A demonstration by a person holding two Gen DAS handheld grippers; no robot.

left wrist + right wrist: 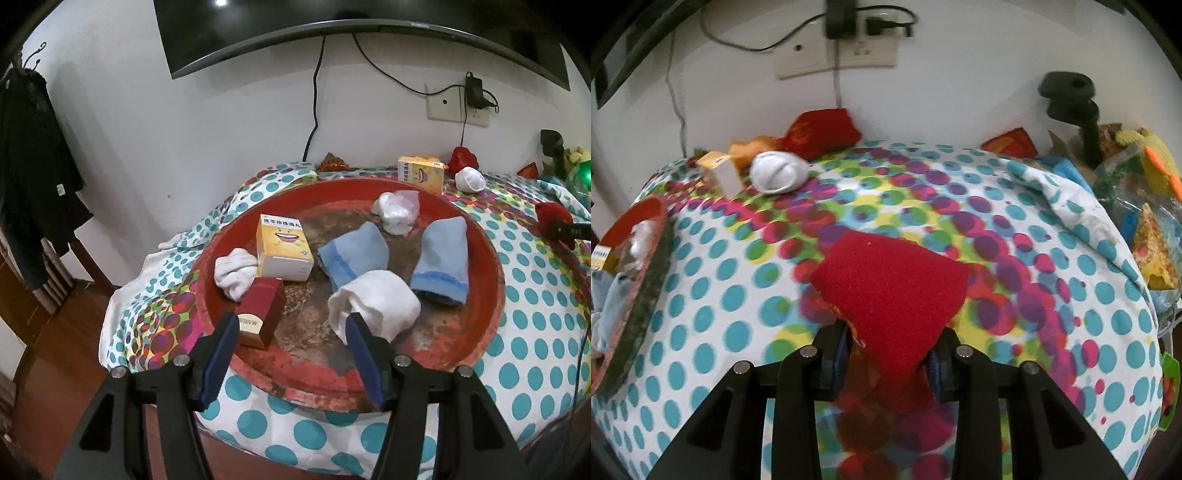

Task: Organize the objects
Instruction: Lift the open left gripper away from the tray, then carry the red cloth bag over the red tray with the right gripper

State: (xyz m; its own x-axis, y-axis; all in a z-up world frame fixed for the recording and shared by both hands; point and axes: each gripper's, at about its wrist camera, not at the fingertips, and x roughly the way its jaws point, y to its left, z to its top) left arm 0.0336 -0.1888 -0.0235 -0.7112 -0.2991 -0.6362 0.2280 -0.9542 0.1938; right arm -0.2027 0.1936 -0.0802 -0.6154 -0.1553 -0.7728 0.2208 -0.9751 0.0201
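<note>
Right wrist, red cloth point(890, 280) clamped, pointing forward

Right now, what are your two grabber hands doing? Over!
Left gripper open, empty, over red tray. Right gripper shut on red cloth, above dotted sheet. Nothing in the way.

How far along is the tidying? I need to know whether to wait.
Partly done: the round red tray already holds two folded blue socks, white socks and boxes. In hand: the right tongs grip a red cloth; the left tongs are open. Left: a balled white sock and a red pouch on the spotted cloth.
</note>
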